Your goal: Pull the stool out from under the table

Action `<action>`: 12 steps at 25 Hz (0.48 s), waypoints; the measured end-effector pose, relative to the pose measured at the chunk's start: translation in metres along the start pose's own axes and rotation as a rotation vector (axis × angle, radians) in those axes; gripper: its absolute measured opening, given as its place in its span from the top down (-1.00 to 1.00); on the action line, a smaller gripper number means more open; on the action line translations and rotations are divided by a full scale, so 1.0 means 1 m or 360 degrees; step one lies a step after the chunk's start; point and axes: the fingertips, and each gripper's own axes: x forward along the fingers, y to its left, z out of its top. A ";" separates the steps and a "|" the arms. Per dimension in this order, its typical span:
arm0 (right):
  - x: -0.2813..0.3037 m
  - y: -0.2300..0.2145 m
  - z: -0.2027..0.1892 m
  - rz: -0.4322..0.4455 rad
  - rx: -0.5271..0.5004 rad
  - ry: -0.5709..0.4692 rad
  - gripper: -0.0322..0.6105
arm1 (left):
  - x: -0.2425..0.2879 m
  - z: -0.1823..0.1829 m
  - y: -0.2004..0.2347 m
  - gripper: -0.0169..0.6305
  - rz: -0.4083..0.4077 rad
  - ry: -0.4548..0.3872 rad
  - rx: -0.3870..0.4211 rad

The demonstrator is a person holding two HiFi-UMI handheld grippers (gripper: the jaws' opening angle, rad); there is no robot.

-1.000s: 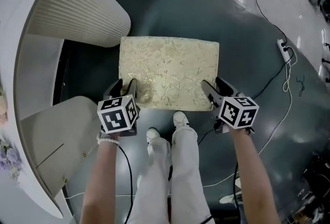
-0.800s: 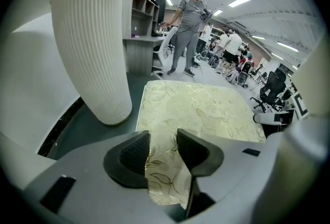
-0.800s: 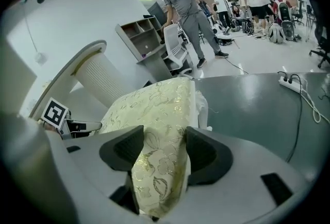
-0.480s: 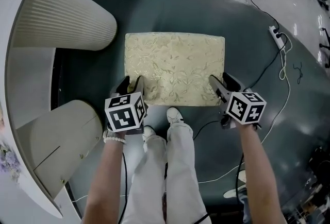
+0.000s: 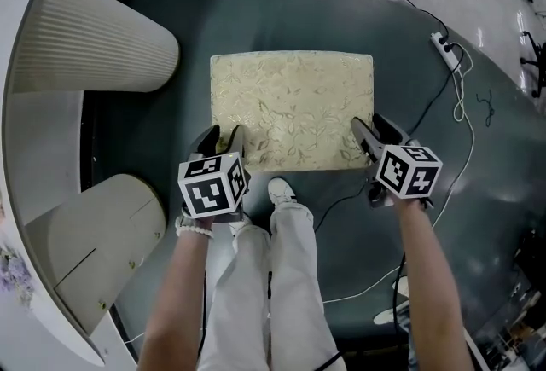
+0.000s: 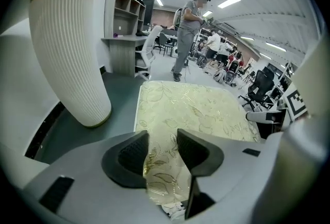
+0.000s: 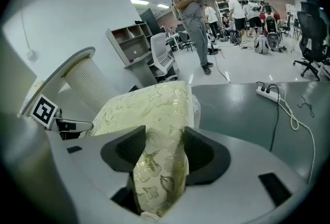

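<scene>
1 stool [image 5: 292, 105] (floral cushion): left gripper [image 5: 222, 139] clamped, right gripper [image 5: 373, 129] just closing on it.

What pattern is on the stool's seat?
The seat is pale gold with a leafy floral pattern; best in the head view.

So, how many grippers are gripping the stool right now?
2. The left gripper clamps the near left corner of the stool; the right gripper, whose jaws have just been closing, clamps its near right corner. Neither grip is hidden.
</scene>
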 end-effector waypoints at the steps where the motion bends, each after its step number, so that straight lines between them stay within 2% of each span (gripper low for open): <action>1: -0.001 0.001 0.001 -0.0017 -0.0027 -0.0011 0.12 | -0.002 0.001 0.001 0.37 0.0008 0.0005 0.0014; 2: -0.004 0.002 0.003 -0.0039 -0.0061 -0.0023 0.16 | -0.005 0.003 0.001 0.35 0.0020 0.0003 0.0053; 4: -0.011 0.003 0.008 -0.0099 -0.0108 -0.0051 0.47 | -0.014 0.012 -0.002 0.72 0.0049 -0.0048 0.0174; 6: -0.022 0.006 0.013 -0.0149 -0.0127 -0.0086 0.67 | -0.027 0.025 -0.009 0.83 0.0044 -0.0132 0.0252; 9: -0.046 0.024 0.023 -0.0164 -0.0203 -0.0115 0.73 | -0.056 0.044 -0.027 0.89 -0.0057 -0.0222 0.0284; 12: -0.076 0.051 0.036 -0.0134 -0.0356 -0.0127 0.73 | -0.095 0.064 -0.050 0.90 -0.0191 -0.0287 0.0359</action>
